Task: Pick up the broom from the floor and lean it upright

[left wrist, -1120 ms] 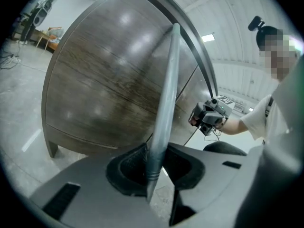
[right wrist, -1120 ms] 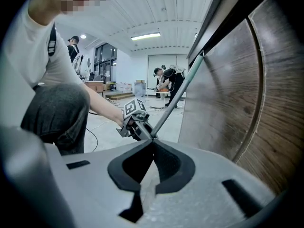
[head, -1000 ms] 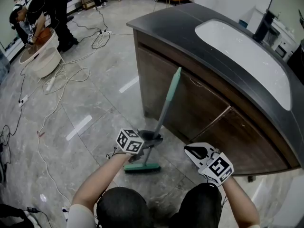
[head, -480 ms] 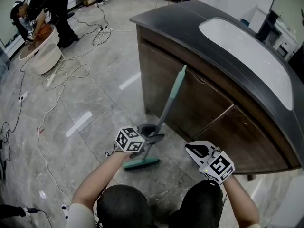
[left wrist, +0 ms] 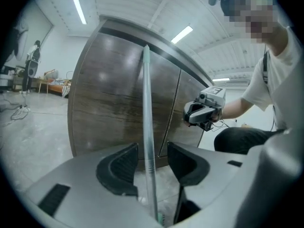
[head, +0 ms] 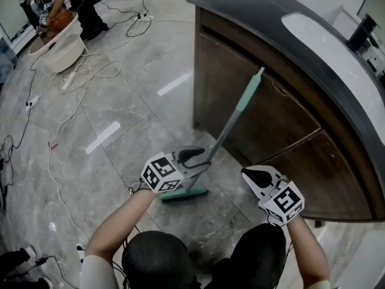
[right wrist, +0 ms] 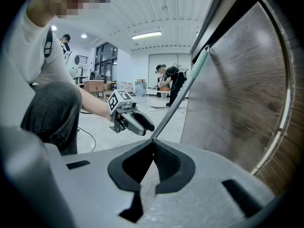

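The broom [head: 227, 125] stands tilted against the front of the dark wooden cabinet [head: 271, 131]. Its green head [head: 184, 194] rests on the grey marble floor [head: 120, 131]. The pale green upper end of its handle touches the cabinet front, just below the front edge of the dark tabletop [head: 264, 11].

The left gripper [head: 201, 161] is low on the handle, just above the broom head. In the left gripper view the handle [left wrist: 147, 127] runs straight up between the two pads. The jaws of the left gripper [left wrist: 153, 163] are apart. The handle lies close against the left pad, and a clear gap separates it from the right pad, so it is bracketed and not clamped.

The right gripper [head: 249, 176] hangs to the right of the broom, near the cabinet's base and apart from the handle. In the right gripper view the jaws of that gripper [right wrist: 152, 148] meet at their tips with nothing held between them. Beyond them the handle [right wrist: 183, 94] slants up to the cabinet, with the left gripper [right wrist: 135, 122] at its lower part.

White cables [head: 72, 101] trail over the floor at the left. At the far upper left a person bends over a pale tub [head: 60, 50].
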`<state>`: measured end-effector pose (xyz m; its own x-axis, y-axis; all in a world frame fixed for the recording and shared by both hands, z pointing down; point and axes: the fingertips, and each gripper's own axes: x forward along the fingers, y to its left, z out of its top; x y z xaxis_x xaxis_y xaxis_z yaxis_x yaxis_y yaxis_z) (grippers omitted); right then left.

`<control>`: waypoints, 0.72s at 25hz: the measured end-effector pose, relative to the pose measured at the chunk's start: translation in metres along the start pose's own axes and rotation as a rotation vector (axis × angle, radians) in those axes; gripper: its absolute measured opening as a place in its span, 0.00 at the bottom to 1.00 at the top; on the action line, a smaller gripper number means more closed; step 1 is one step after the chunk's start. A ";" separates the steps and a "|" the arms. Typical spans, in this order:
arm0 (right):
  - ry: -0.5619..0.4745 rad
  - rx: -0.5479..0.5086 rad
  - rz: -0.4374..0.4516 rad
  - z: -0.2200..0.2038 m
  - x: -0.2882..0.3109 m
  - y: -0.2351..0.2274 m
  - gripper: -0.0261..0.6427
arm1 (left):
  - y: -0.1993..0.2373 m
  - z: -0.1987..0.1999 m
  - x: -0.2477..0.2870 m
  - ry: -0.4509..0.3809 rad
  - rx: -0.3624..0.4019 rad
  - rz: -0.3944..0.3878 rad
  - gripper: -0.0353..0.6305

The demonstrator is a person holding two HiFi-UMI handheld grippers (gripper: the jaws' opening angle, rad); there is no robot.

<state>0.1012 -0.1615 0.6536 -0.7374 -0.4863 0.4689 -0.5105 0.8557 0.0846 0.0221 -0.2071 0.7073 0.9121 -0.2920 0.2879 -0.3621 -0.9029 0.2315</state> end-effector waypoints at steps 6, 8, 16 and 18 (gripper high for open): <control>0.005 0.025 -0.023 -0.011 0.032 -0.001 0.04 | 0.005 -0.014 -0.027 -0.035 0.076 0.114 0.23; 0.005 0.024 -0.017 -0.014 0.041 0.001 0.04 | 0.009 -0.026 -0.031 -0.028 0.090 0.138 0.19; 0.048 0.048 -0.043 -0.018 0.060 -0.008 0.04 | 0.003 -0.061 -0.042 0.017 0.084 0.187 0.09; 0.043 0.094 -0.050 -0.009 0.058 -0.008 0.04 | -0.003 -0.057 -0.052 0.020 0.050 0.209 0.09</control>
<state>0.0660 -0.1951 0.6880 -0.6912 -0.5183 0.5037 -0.5869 0.8092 0.0273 -0.0351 -0.1713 0.7442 0.8142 -0.4684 0.3430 -0.5323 -0.8382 0.1188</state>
